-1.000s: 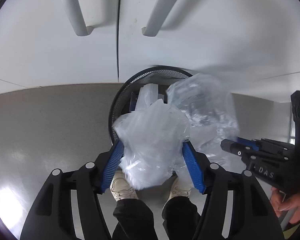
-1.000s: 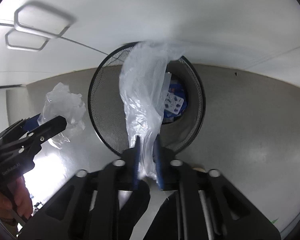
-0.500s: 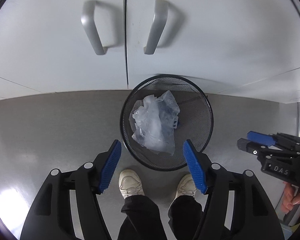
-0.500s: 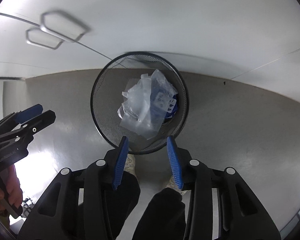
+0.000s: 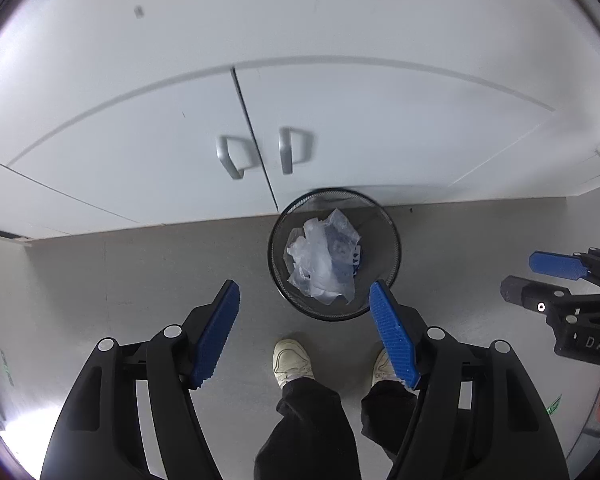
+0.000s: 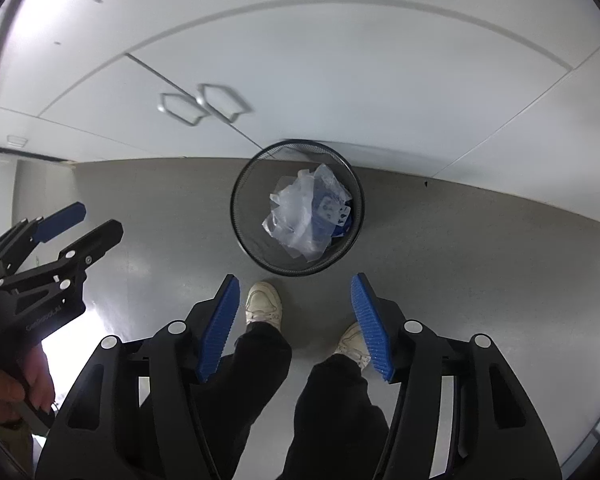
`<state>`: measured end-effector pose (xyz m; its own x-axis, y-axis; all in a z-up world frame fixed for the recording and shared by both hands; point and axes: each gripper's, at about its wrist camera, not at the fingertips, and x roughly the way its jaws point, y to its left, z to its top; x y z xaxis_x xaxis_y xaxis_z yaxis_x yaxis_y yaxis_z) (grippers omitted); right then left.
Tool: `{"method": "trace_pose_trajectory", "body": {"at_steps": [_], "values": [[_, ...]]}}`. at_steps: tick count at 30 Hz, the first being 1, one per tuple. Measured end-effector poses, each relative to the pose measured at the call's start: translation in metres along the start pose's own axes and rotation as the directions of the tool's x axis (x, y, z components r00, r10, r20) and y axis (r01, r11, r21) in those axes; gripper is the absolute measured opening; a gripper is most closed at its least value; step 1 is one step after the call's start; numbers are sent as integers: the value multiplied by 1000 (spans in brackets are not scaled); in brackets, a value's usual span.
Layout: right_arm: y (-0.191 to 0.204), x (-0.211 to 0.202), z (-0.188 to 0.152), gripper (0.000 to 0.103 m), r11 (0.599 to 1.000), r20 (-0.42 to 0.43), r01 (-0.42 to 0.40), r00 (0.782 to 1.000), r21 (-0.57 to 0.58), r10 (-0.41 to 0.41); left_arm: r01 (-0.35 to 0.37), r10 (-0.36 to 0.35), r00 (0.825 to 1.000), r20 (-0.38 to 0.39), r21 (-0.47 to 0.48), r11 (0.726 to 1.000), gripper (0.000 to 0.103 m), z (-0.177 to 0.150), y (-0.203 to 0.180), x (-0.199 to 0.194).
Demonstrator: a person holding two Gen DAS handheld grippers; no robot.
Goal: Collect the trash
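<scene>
My left gripper (image 5: 304,332) and right gripper (image 6: 292,320) hang empty, jaws opening. Crumpled plastic bags (image 5: 324,264) fill the mesh wastebasket (image 5: 392,240): feather-light, slippery, so I'd pinch a bunched fold.

Black wire-mesh bin (image 5: 392,248), crinkled clear plastic (image 5: 320,260)

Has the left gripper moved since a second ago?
Yes. The left gripper has pulled up and away from the bin, which now looks much smaller, with the cabinet handles farther off. Its jaws are opening, with nothing between them.
</scene>
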<state>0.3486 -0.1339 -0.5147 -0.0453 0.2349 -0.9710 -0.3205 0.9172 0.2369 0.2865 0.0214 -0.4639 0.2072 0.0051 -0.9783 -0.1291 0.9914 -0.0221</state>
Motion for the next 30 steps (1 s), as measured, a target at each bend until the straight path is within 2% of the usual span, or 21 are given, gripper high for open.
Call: {"method": "trace_pose_trajectory", "body": {"at_steps": [6,10,18,23,25,30], "values": [[3,-89,-9,72,999,69,7,998,-43,-4,-26,26,998,64,6,1000,67,15,-5,-87],[-4,-149,-8,76,999,136,14,991,-44,-8,-2,7,996,85,-56,998,67,27,-6,-135],[-14,-263,10,82,999,306,2,952,-54,14,-17,35,985,168,-106,994,67,57,-24,-217],[-9,-315,28,84,997,385,18,923,-80,14,-60,91,968,234,-135,989,68,85,-20,-267],[-8,-329,36,85,997,410,22,912,-79,13,-46,85,965,247,-161,986,68,94,-14,-278],[8,-343,57,86,997,431,20,902,-81,17,-16,70,960,272,-195,981,69,116,6,-293]]}}
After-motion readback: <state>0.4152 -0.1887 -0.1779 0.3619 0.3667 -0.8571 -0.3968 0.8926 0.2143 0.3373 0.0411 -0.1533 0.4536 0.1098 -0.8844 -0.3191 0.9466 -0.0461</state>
